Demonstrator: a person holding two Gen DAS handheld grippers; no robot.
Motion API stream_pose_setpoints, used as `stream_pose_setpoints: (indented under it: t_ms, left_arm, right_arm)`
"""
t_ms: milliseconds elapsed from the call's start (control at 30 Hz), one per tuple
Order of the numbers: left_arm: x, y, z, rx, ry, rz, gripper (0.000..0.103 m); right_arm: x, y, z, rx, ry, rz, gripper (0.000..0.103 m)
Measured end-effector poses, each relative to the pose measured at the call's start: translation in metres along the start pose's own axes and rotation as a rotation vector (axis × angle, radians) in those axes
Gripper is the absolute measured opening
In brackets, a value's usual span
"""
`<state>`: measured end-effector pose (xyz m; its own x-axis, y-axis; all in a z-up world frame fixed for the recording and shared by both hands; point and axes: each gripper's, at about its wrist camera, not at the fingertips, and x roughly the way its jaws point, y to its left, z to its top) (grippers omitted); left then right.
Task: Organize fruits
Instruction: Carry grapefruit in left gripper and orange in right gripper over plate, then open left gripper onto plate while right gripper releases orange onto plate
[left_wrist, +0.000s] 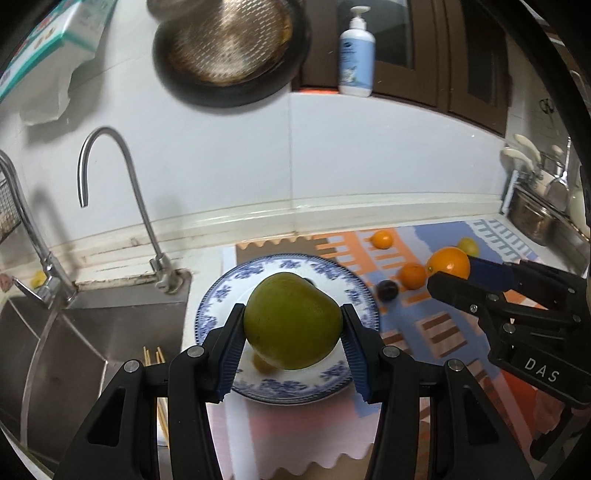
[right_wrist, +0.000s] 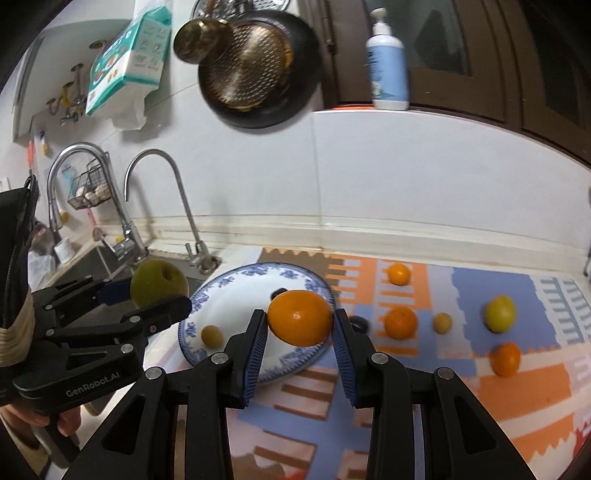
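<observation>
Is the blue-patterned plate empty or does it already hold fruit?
Not empty. The plate holds a small yellowish fruit near its left rim; a dark item behind the held orange also seems to sit on it.

Patterned mat carries plate and oranges.

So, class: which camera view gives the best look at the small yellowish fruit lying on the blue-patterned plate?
The right wrist view: the small fruit lies in the open on the plate. In the left wrist view the green apple held in the left tongs hides most of it.
</observation>
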<state>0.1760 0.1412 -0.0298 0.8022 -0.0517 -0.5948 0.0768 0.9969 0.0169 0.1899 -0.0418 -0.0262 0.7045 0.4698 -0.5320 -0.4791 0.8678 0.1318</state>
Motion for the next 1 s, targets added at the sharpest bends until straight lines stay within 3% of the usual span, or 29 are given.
stream_pose_setpoints:
  t_ms: [200, 700, 1000]
  left_arm:
    - [0.028, 0.018, 0.002, -0.004, 0.046, 0.020, 0.049]
    - [0.117, 0.048, 0.009, -0.041, 0.262, 0.015, 0.049]
    - [0.139, 0.049, 0.000, -0.058, 0.345, 0.017, 0.049]
  right_arm:
    - [0.034, 0.007, 0.012, -0.054, 0.052, 0.014, 0.037]
    - [0.142, -0.006, 0.014, -0.063, 0.312, 0.073, 0.037]
    - [0.163, -0.002, 0.006, -0.100, 0.362, 0.075, 0.037]
